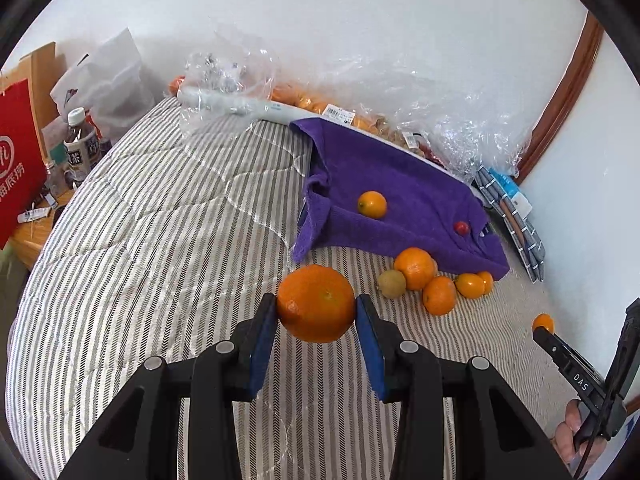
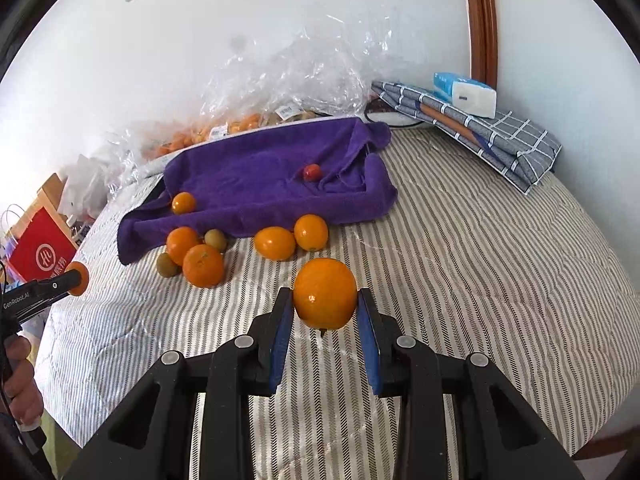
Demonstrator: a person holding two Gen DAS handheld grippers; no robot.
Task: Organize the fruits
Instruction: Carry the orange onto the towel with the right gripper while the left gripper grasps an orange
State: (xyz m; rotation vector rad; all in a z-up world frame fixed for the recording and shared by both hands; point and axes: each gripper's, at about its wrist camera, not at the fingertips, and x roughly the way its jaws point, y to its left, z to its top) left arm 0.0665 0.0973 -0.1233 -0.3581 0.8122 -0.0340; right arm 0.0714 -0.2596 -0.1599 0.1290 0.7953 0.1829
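- The bed (image 2: 480, 240) carries it all; the purple towel (image 2: 260, 184), draped tray-like toward the far edge, holds one small orange (image 2: 183, 203) and a tiny red fruit (image 2: 311, 172).
- Left hand-held gripper (image 1: 316, 312) is clamped on a big orange (image 1: 316, 303), pads on its sides; looks firm and fairly heavy.
- Right hand-held gripper (image 2: 325, 304) pinches a smaller orange (image 2: 325, 293) the same way; smooth skin, might slip.

1. The left gripper (image 1: 316, 306) is held low over the bed, its blue pads (image 1: 262, 354) pressed against the sides of a large orange (image 1: 316, 303).
2. The right gripper (image 2: 325, 300) is held likewise, clamped on a smaller orange (image 2: 325, 293).
3. A hand (image 1: 576, 432) is seen gripping the right handle.
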